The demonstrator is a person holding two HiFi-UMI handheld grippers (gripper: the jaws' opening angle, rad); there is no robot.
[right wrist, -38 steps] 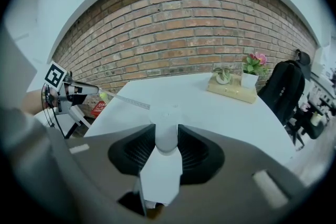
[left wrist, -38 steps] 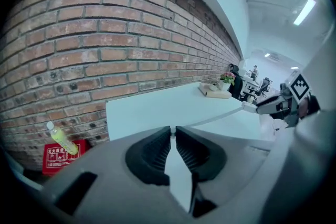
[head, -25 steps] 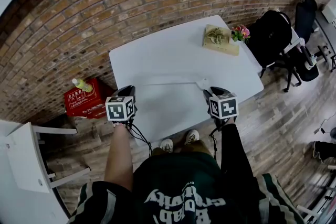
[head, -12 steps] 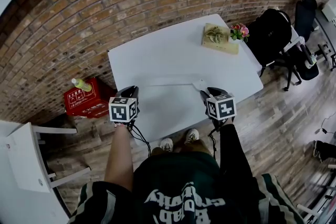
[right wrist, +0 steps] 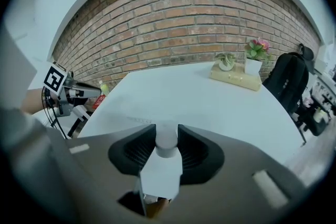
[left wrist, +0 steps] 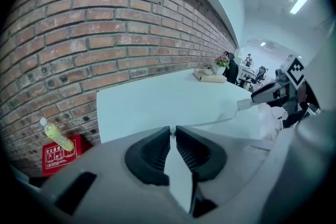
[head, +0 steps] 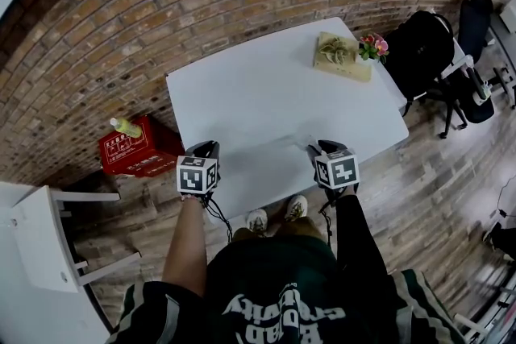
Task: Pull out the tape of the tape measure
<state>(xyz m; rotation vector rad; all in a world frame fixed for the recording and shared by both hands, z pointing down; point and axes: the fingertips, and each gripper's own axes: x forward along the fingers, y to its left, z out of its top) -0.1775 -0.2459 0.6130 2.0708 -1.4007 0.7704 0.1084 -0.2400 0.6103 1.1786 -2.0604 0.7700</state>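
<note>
My right gripper (head: 316,151) (right wrist: 167,136) is shut on the white tape measure case (right wrist: 163,165), which sits upright between its pads. A thin white tape (left wrist: 212,123) runs out of the case across the white table (head: 266,84) toward my left gripper (head: 207,151) (left wrist: 172,132). The left jaws are pinched together on the end of that tape. Both grippers hang over the table's near edge, pointing down and away from me. In the left gripper view the right gripper (left wrist: 262,96) shows at the far end of the tape.
A wooden tray with small plants (head: 340,59) and a flower pot (head: 371,49) stand at the table's far right corner. A red box with a bottle (head: 129,147) lies on the floor at left, by the brick wall. A black backpack on a chair (head: 423,52) is at right.
Both grippers have sunk toward the table's near edge. The left one has also shifted right, closer to the right gripper. Both grips are unchanged.
</note>
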